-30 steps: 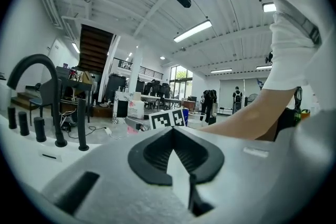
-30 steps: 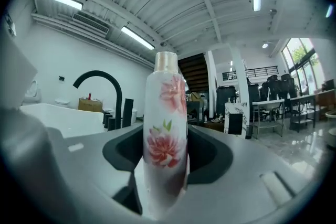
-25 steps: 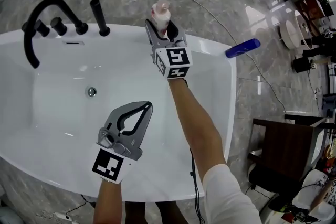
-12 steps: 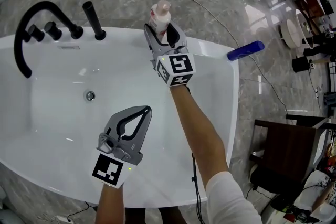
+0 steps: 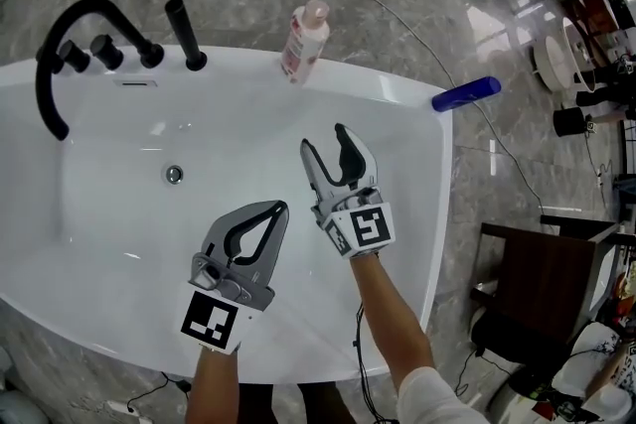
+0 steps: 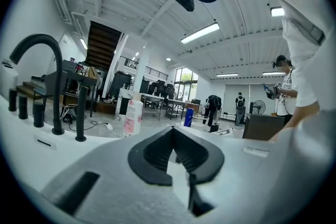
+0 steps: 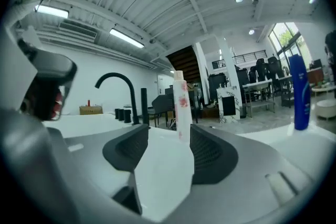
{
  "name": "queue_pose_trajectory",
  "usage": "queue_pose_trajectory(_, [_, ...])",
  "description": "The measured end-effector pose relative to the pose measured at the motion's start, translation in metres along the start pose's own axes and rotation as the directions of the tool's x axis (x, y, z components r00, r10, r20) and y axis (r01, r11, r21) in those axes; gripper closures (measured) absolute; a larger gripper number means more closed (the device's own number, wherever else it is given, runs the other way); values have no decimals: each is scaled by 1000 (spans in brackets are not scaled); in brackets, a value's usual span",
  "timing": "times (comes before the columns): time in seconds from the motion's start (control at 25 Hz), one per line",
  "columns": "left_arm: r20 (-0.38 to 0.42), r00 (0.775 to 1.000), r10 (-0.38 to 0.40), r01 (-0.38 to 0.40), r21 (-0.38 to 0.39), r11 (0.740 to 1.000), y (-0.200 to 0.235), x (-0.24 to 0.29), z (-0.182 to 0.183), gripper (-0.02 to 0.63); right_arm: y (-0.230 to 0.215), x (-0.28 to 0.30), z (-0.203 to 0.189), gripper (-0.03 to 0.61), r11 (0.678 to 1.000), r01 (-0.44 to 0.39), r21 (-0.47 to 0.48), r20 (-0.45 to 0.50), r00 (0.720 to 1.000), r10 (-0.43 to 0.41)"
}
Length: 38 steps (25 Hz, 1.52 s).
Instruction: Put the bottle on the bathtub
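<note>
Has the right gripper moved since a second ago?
Yes. The right gripper has pulled back from the bathtub rim toward the person. It is now over the basin with its jaws open, and the pink bottle stands alone on that rim.

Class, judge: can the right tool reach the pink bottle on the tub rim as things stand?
Probably yes: the right tool is open and empty, facing the bottle, with only bare tub between them.

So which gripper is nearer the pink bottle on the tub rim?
Right. The right gripper, open, hangs over the tub short of the pink bottle, not touching; the left gripper, shut, sits farther back toward the person.
</note>
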<state>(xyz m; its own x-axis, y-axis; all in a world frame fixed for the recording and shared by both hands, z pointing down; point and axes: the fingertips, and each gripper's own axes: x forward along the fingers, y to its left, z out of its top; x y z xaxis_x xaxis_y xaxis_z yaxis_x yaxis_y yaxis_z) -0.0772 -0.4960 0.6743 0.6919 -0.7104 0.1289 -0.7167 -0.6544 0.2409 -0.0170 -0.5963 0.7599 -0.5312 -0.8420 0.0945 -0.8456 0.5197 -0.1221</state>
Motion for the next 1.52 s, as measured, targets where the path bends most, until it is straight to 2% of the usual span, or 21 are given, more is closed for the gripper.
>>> queue_pose_trajectory(0.08, [-4, 1000, 8, -8, -6, 1000, -2, -5, 6, 614, 19, -33, 5, 337, 998, -26, 52, -17, 999, 27])
queue_pose_trajectory(0.16, [-11, 1000, 12, -12, -8, 1000, -7, -11, 15, 614, 35, -63, 25, 337, 996, -52, 78, -12, 999, 53])
queue_pose_trajectory(0.2, [-16, 1000, 15, -15, -5, 1000, -9, -15, 21, 614, 43, -77, 40, 339, 995, -69, 74, -7, 998, 70])
queue_pose_trajectory(0.32, [-25, 1000, 17, -17, 16, 1000, -22, -29, 40, 614, 66, -116, 95, 409, 993, -110, 42, 16, 994, 110])
queue_pose_trajectory(0.36, [-25, 1000, 16, -15, 20, 1000, -28, -34, 46, 614, 71, -129, 114, 434, 993, -114, 36, 22, 993, 113])
queue_pose_trajectory(0.44, [-23, 1000, 12, -12, 22, 1000, -43, -46, 63, 614, 78, -154, 151, 446, 993, -110, 32, 29, 994, 109])
queue_pose_trajectory(0.72, [6, 1000, -10, 10, 46, 999, -106, -83, 142, 614, 107, -225, 249, 499, 993, -102, 53, 4, 995, 102])
queue_pose_trajectory(0.88, [32, 999, -20, 18, 61, 998, -137, -105, 187, 614, 135, -252, 303, 532, 990, -134, 36, 30, 991, 133])
queue_pose_trajectory(1.12, [79, 996, -45, 35, 130, 991, -174, -137, 256, 614, 173, -289, 382, 584, 986, -166, 15, 94, 982, 164])
queue_pose_trajectory(1.28, [109, 992, -71, 52, 172, 984, -201, -156, 285, 614, 188, -309, 411, 585, 985, -174, -10, 116, 978, 174])
queue_pose_trajectory(1.52, [104, 993, -54, 35, 177, 984, -205, -172, 289, 614, 196, -313, 417, 583, 984, -179, -13, 111, 978, 180])
